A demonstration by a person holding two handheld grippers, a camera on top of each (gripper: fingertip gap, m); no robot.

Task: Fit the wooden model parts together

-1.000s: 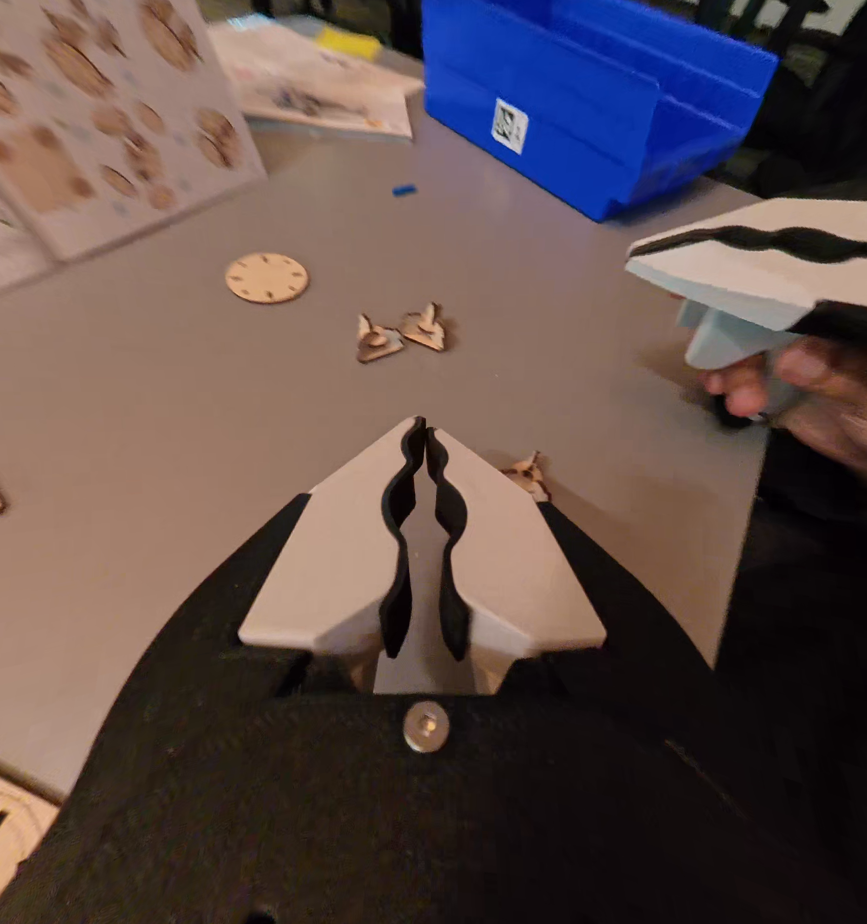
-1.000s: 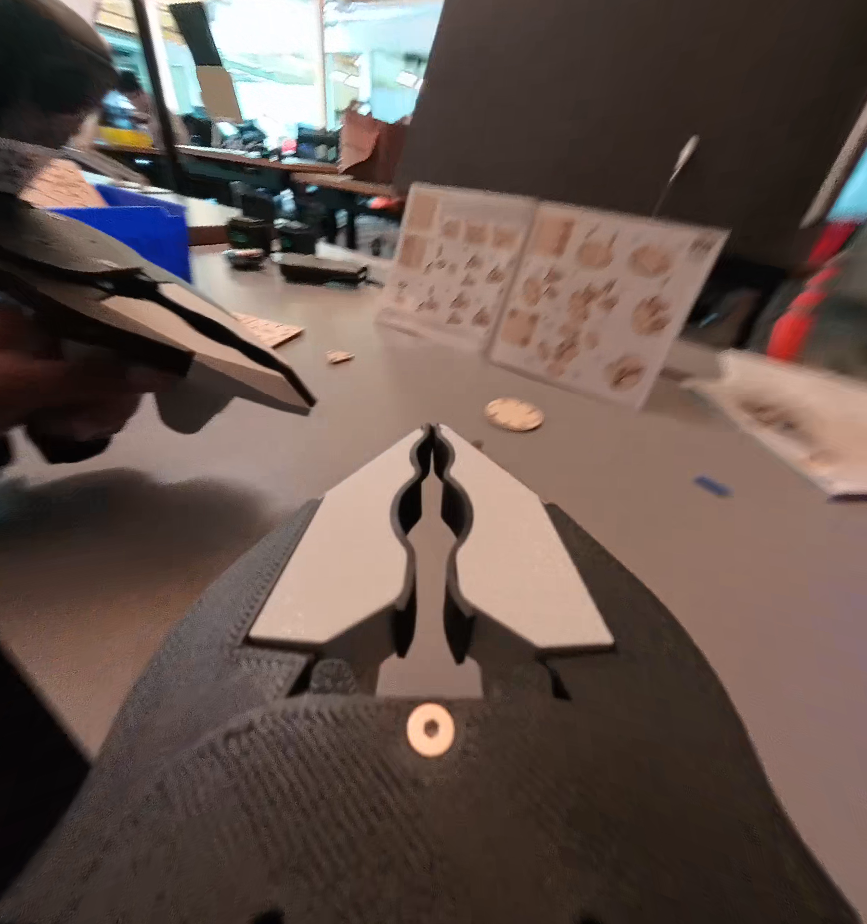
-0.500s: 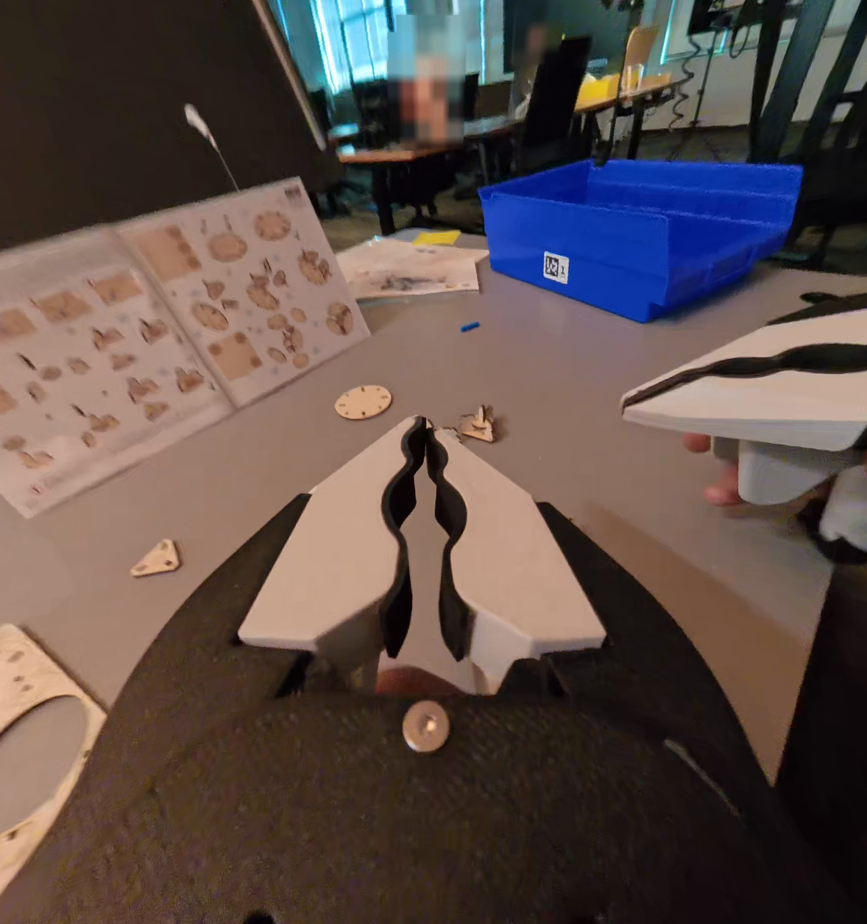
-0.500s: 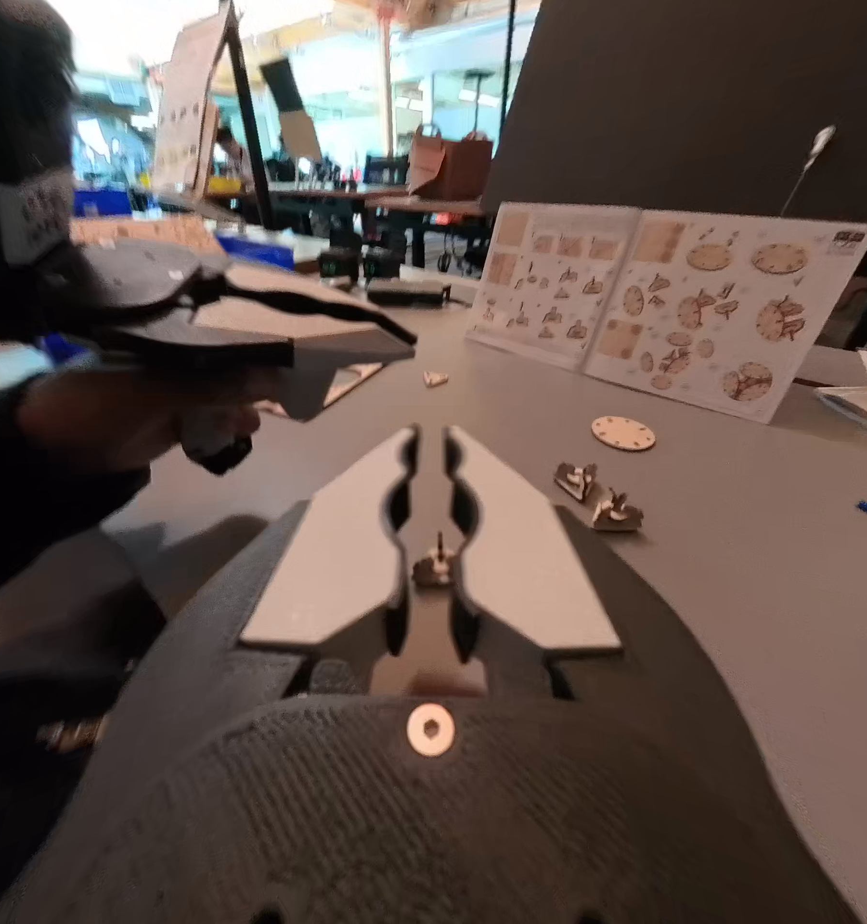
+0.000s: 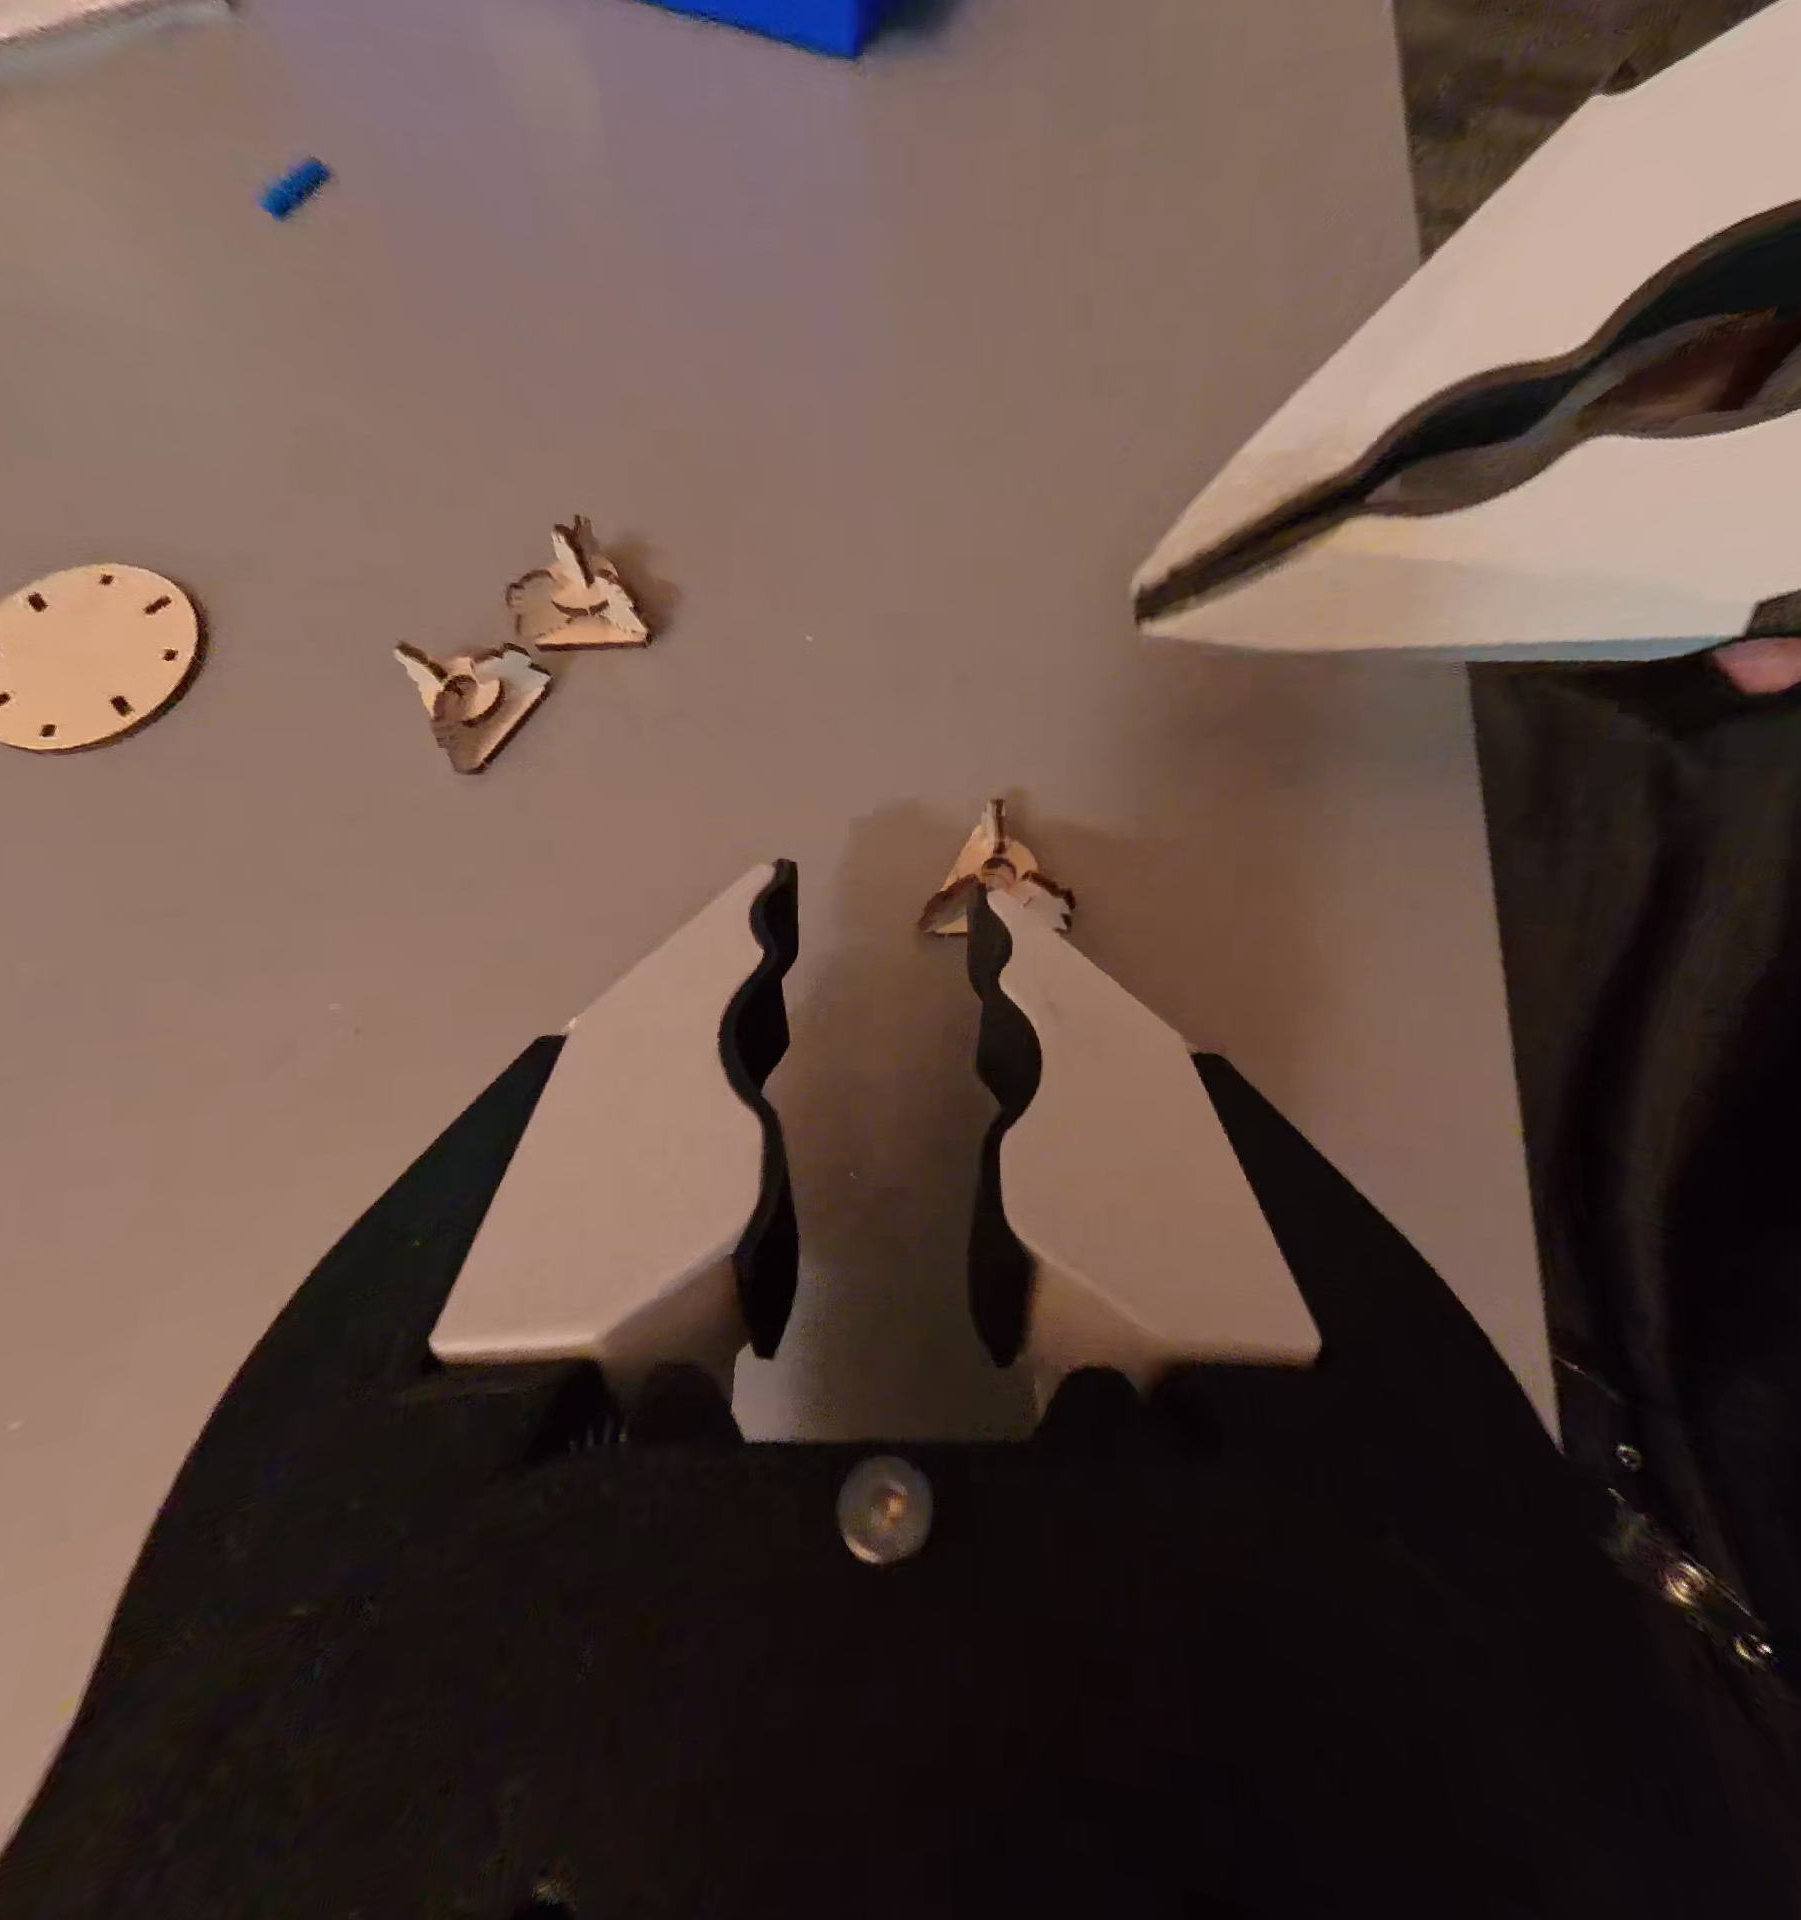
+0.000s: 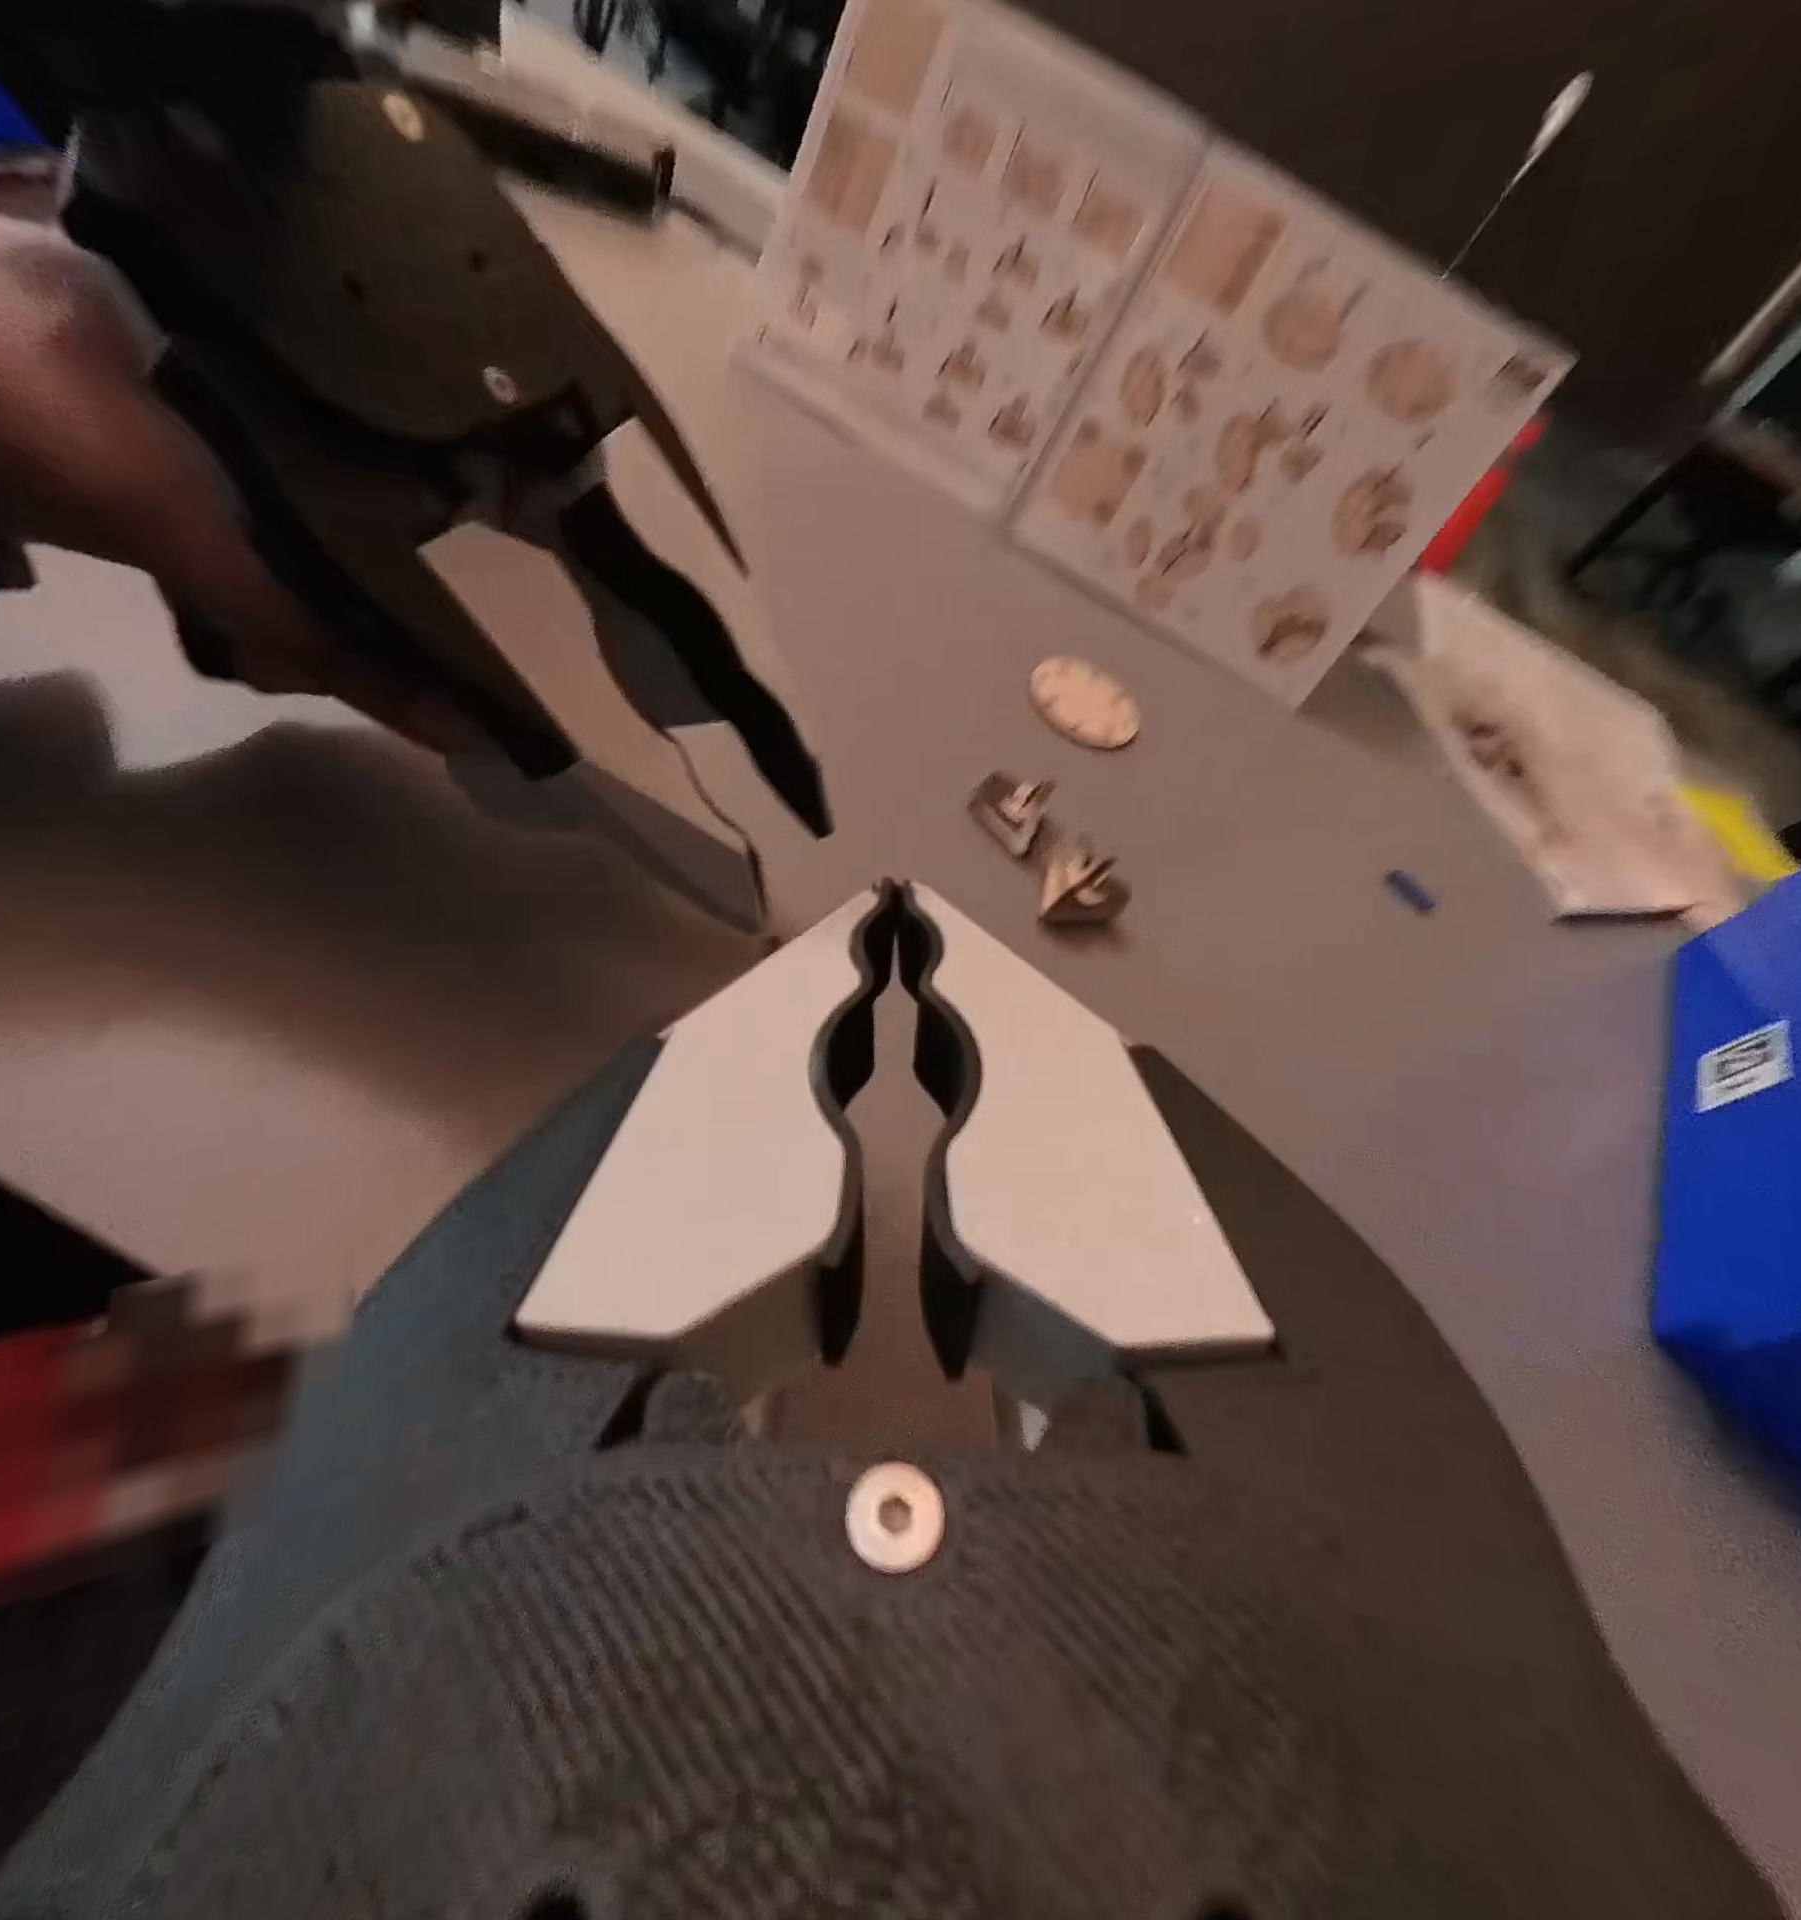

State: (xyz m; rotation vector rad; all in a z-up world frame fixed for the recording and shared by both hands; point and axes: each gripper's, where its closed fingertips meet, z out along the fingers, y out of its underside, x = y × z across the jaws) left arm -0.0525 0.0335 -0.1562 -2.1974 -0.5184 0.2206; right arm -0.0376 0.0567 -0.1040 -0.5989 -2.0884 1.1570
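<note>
On the grey tabletop, farthest left, lay a flat wooden disc with small slots round its rim. Next along, toward the middle, stood two small wooden assemblies, each a triangular plate with an upright piece, just beside one another. A tiny blue chip lay toward the far edge, and the blue bin stood at the far right corner.

Left gripper: fingers apart, nothing between them. A third wooden assembly sat near the tabletop's right edge, at the tip of the right-hand finger and not in the gap; whether that tip touched it could not be told. It was the piece nearest this gripper.

Right gripper: fingers together at the tips, nothing seen between them, held off the tabletop's right edge above and to the right of the third assembly.

Judgement: the open fingers were off-centre on the piece. For a sound pick, the gripper would need to shift right until the upright piece stood midway in the gap, then close squarely; closing from the present offset could knock so small and light a piece aside or tip it. The right-hand view was blurred, so fine detail there was unreliable.
</note>
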